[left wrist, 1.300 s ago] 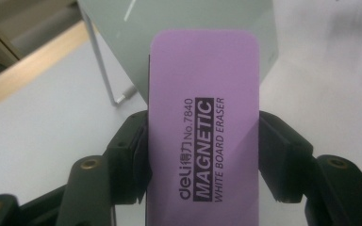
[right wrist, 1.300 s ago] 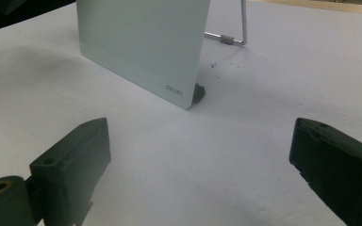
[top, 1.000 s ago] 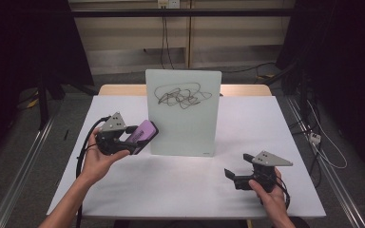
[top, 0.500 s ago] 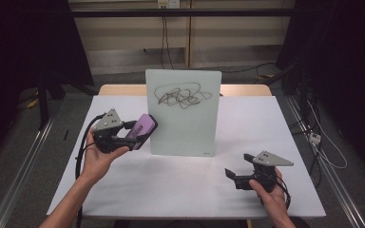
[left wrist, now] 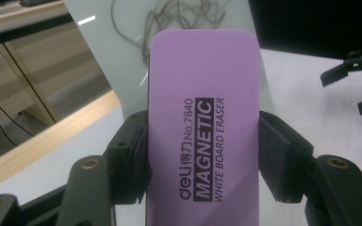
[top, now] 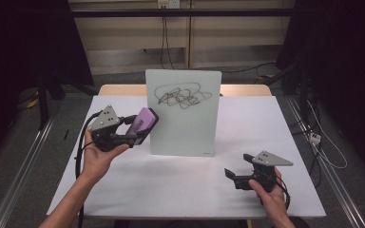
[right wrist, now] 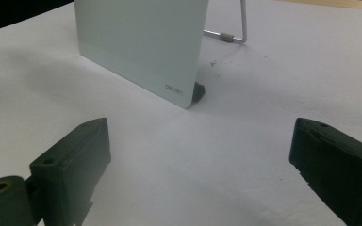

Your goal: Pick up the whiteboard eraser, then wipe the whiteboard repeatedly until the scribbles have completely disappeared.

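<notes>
Purple foam is what your left gripper (top: 132, 134) carries: the eraser (top: 141, 123) sits clamped across its width between the two jaws, which press its long sides. In the left gripper view the eraser (left wrist: 202, 127) stands lengthwise along the jaws' line, its far end projecting well past the tips toward the whiteboard (left wrist: 122, 52). Its printed back faces the camera, so the wiping face looks to be turned away from you; that face cannot be seen.

Ahead and to the right of this gripper stands the whiteboard (top: 183, 114), upright and leaning slightly back on a wire stand. The eraser's tip lies just beside the board's left edge; whether it touches cannot be told. The scribble (top: 183, 95) sits in the board's upper part, higher than the eraser and further right of it. My judgement: the coming move is a rise and a sweep rightward across the marks, and your left hand is plainly the nearer one.

Further right, your right gripper (top: 237, 178) rests low on the white table (top: 171, 190), jaws spread wide with nothing between them. In the right gripper view the board's lower corner (right wrist: 188, 94) lies ahead of it, well apart.
</notes>
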Motion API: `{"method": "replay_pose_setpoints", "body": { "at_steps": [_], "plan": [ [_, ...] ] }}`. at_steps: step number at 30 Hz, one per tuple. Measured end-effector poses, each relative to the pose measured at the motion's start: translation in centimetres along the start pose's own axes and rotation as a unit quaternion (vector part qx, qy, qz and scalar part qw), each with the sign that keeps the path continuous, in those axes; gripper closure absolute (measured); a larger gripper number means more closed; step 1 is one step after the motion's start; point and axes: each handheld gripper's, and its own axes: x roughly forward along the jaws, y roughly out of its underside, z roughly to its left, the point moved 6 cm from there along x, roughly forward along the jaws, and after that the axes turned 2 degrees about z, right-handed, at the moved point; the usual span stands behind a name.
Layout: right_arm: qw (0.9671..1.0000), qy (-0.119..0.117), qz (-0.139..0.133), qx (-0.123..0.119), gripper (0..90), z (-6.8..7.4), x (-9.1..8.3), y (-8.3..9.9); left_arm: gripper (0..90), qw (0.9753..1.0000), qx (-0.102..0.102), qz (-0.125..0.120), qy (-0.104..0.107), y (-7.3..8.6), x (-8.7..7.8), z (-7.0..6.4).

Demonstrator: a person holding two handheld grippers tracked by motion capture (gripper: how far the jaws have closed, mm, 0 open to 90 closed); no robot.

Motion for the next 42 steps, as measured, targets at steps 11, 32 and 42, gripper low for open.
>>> {"method": "replay_pose_setpoints", "body": {
  "at_steps": [11,32,42],
  "plan": [
    [1.0,0.0,-0.003,-0.003,5.8,0.1,-0.1,-0.1,41.0,0.9999,0.01,-0.013,-0.003,-1.9,0.3,-0.3],
    [1.0,-0.009,-0.001,-0.004,6.0,0.2,0.3,-0.2,41.0,0.9998,-0.001,-0.011,-0.017,-1.9,0.1,0.3],
    [1.0,-0.006,-0.005,-0.003,5.9,0.1,0.2,-0.3,41.0,0.9997,0.006,-0.02,-0.01,-2.9,0.6,-0.2]
  ]
}}
